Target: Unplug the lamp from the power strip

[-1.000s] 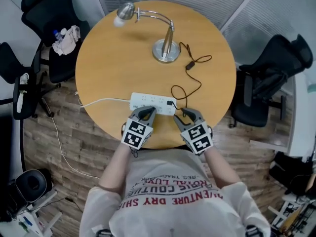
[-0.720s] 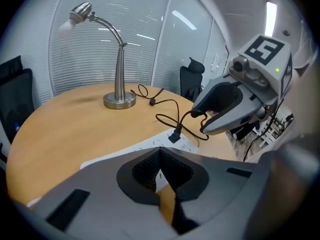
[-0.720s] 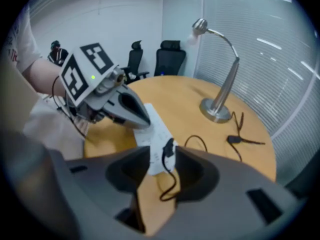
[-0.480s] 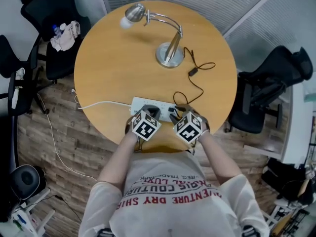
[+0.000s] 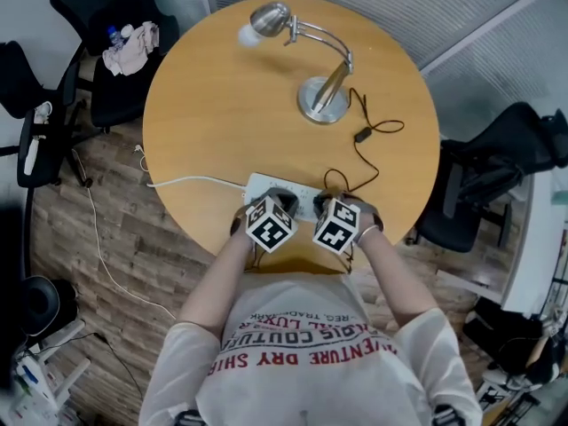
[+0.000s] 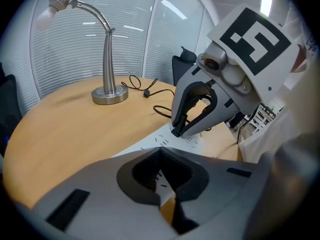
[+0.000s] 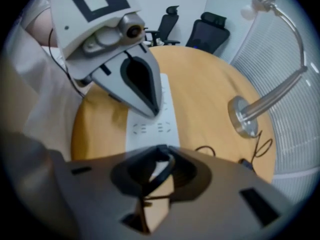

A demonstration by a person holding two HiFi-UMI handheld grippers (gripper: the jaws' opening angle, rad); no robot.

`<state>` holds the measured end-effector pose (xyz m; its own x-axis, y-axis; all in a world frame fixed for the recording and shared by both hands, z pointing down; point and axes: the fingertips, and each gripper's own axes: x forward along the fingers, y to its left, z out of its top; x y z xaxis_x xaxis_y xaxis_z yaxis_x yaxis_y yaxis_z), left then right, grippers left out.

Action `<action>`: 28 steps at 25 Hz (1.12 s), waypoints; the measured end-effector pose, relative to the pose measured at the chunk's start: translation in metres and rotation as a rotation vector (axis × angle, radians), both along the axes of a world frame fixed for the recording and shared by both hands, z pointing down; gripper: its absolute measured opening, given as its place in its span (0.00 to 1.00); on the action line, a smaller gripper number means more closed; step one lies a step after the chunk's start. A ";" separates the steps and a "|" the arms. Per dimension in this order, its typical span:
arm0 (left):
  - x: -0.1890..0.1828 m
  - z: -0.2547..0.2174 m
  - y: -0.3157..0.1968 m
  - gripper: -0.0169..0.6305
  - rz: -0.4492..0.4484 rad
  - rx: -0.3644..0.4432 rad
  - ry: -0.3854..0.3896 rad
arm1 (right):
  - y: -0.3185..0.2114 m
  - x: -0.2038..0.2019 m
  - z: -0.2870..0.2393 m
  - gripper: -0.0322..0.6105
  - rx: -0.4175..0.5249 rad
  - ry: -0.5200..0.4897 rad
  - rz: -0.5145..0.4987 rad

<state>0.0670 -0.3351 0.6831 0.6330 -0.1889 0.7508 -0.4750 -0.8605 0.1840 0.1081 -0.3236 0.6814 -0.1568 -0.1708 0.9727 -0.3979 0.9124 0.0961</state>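
round wooden table in an office corner, with a plank floor below and black office chairs pushed back around it. a chrome desk lamp stands at the far side. its thin black cord runs across the wood through an inline switch toward the near edge. a white power strip lies flat there, just in front of the person. the strip's own white cable trails off the table's left edge.

left gripper: fingers together with nothing between them, tips down on the strip's top face, left of the plug. this reads as a hold-down. the strip lies loose on the tabletop and would likely lift with the plug if it were not pinned.

right gripper: points steeply down at the strip's right end, where the lamp's plug sits.
- its jaws have just been closing.
- the dark plug body is between them at the tips, and the cord loops through the hollow behind.
- it looks clamped on the plug, which still appears seated in its socket.

judgement:
- the step in hand is securing the grip before the pull.
- the steep, near-vertical approach puts the jaws in line with the way the prongs must come out, which is straight up from the strip's face.
- the two grippers sit just beside each other, so the downward press lands close to the socket and the strip has little leverage to tip.
- the risk is a pinch on the cord rather than the plug body, which would strain the wire.
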 end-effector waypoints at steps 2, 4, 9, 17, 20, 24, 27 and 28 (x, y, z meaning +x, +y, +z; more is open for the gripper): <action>0.000 -0.001 0.001 0.07 0.006 0.018 -0.002 | 0.000 0.001 0.000 0.19 -0.011 0.001 -0.021; -0.001 0.000 0.001 0.07 0.011 0.039 -0.007 | 0.000 -0.001 -0.001 0.18 -0.025 -0.027 -0.025; -0.002 0.001 0.000 0.07 0.014 0.051 -0.011 | -0.001 -0.002 -0.001 0.17 -0.038 -0.017 -0.064; -0.002 0.000 -0.004 0.07 -0.005 0.036 -0.011 | -0.003 -0.003 -0.007 0.16 -0.030 -0.050 -0.074; -0.001 -0.001 -0.003 0.07 -0.008 0.040 -0.009 | -0.002 -0.002 -0.009 0.16 -0.027 -0.049 -0.078; -0.001 -0.001 -0.004 0.07 -0.017 0.016 0.005 | 0.000 -0.003 -0.012 0.16 -0.012 -0.030 -0.088; 0.001 -0.001 -0.005 0.07 -0.023 -0.022 0.000 | 0.003 -0.004 -0.017 0.16 -0.020 -0.036 -0.080; 0.002 0.000 -0.004 0.07 -0.023 -0.024 -0.005 | 0.002 -0.006 -0.027 0.16 -0.023 -0.070 -0.060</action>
<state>0.0691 -0.3396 0.6834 0.6247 -0.1853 0.7585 -0.4954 -0.8450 0.2016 0.1017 -0.3221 0.6546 -0.2335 -0.1370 0.9627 -0.3477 0.9363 0.0489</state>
